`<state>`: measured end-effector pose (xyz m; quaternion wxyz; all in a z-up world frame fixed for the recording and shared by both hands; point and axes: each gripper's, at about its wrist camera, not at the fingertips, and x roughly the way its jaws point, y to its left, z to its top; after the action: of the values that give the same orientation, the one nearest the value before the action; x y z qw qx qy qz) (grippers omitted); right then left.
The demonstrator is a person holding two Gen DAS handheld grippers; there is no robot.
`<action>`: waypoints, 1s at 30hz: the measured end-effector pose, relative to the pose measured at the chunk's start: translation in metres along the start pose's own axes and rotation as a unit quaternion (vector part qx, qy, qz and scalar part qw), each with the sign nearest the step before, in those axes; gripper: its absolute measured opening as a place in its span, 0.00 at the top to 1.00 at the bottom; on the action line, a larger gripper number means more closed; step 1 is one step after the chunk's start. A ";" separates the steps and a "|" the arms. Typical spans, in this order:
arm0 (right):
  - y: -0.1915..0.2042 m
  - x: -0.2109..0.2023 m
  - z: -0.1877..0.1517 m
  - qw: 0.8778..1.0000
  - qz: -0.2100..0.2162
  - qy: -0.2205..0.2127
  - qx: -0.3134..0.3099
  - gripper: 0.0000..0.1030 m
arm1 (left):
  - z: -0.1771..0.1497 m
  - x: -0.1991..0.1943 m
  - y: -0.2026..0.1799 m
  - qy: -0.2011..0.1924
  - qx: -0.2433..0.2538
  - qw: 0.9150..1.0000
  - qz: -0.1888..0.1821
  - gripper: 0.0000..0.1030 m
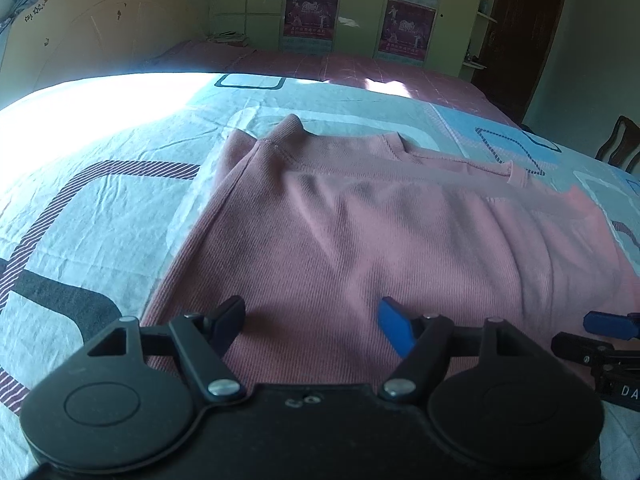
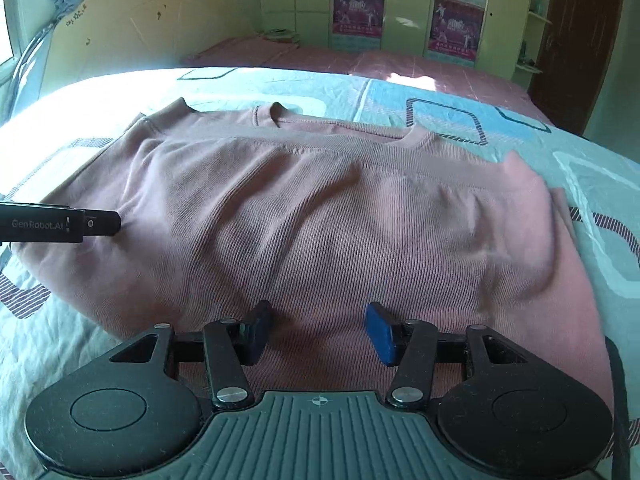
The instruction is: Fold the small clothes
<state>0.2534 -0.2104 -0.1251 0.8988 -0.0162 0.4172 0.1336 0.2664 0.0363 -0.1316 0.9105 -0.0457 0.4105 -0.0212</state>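
Pink ribbed top [image 1: 360,232] lies flat on the bed [image 1: 100,200], sleeves folded in, neckline at the far edge. Your left gripper [image 1: 314,326] hangs over the near hem, jaws wide apart, nothing between them. Your right gripper [image 2: 318,330] hangs over the hem too, jaws about half apart, empty. Patterned bedsheet [image 2: 500,120] under it, green wardrobe [image 2: 404,0] with posters behind.

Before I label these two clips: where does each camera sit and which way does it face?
Left wrist: on the left hand-held gripper, facing down-forward over the pink top; the right hand-held gripper's tip shows at the right edge.
Right wrist: on the right hand-held gripper, same aim; the left one's finger enters from the left.
Shared: top, patterned bedsheet, headboard, posters.
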 end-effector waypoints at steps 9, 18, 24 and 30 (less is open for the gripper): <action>0.011 -0.018 0.021 0.999 0.007 -0.030 0.037 0.49 | -0.045 -0.046 0.046 0.052 -0.128 0.989 -0.052 0.24; 0.029 -0.002 0.042 0.998 -0.004 -0.043 0.042 0.49 | -0.044 -0.017 0.069 0.004 -0.251 0.961 -0.114 0.17; 0.019 0.022 0.050 0.997 -0.040 -0.040 0.058 0.49 | -0.026 0.025 0.077 -0.040 -0.318 0.934 -0.158 0.44; 0.019 0.053 0.035 0.997 -0.059 -0.013 0.037 0.50 | -0.026 0.045 0.091 -0.045 -0.351 0.921 -0.162 0.89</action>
<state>0.3067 -0.1748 -0.1408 0.9104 -0.0062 0.4085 0.0649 0.2771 0.1215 -0.1914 0.8378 -0.4290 0.3372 -0.0214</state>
